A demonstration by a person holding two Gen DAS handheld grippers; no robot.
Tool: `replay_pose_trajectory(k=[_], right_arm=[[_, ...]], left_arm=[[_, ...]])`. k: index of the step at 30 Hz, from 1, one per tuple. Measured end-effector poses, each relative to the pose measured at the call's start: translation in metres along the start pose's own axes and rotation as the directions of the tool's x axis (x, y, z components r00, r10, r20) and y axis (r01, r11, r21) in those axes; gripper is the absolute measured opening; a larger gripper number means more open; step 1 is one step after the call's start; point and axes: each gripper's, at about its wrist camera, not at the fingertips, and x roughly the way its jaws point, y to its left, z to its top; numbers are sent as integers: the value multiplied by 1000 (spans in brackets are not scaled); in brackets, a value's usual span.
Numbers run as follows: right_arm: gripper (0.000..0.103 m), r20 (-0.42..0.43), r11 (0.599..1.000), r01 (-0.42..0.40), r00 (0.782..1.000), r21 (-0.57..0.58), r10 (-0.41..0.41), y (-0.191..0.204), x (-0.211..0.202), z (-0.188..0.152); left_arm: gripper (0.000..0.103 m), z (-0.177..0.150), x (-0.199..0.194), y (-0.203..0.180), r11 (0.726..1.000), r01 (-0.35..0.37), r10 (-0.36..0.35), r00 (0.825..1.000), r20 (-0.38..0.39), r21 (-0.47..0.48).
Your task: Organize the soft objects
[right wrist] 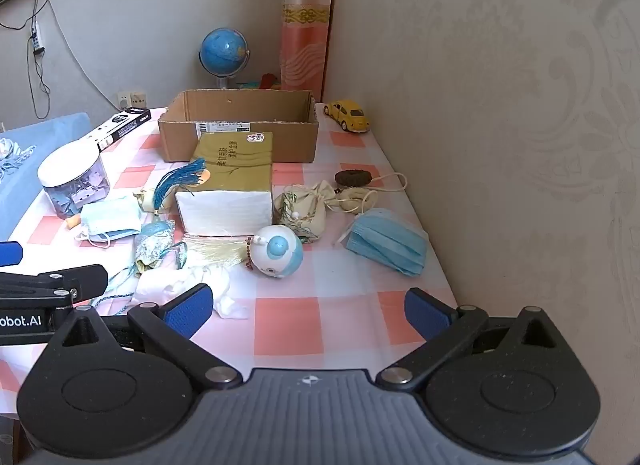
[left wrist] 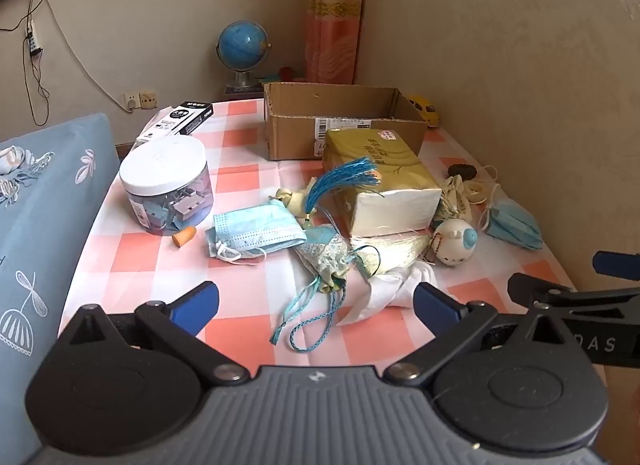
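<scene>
Soft items lie on a pink-checked table: a gold tissue pack, a blue face mask at left, a second blue mask at right, a blue brocade pouch with cords, a cream pouch, a white crumpled tissue and a white-blue round toy. An open cardboard box stands behind. My left gripper is open above the near edge. My right gripper is open, empty.
A clear jar with a white lid, an orange earplug, a black-white carton, a yellow toy car, a dark round puck, a globe. A blue cushion lies left, a wall right.
</scene>
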Motion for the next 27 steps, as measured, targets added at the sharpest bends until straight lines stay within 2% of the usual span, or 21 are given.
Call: replay_pose_trajectory(k=[5,27], right_arm=[[103,1,1000,-6,1000,9,6,-2,0,0],[103,6,1000,0,1000,2,0,-1,-3,1]], left_arm=[[103,1,0,3,1000,22,-23,1000,-6,-13],[103,2,-4,0,1000,8,-8,1000,6,1]])
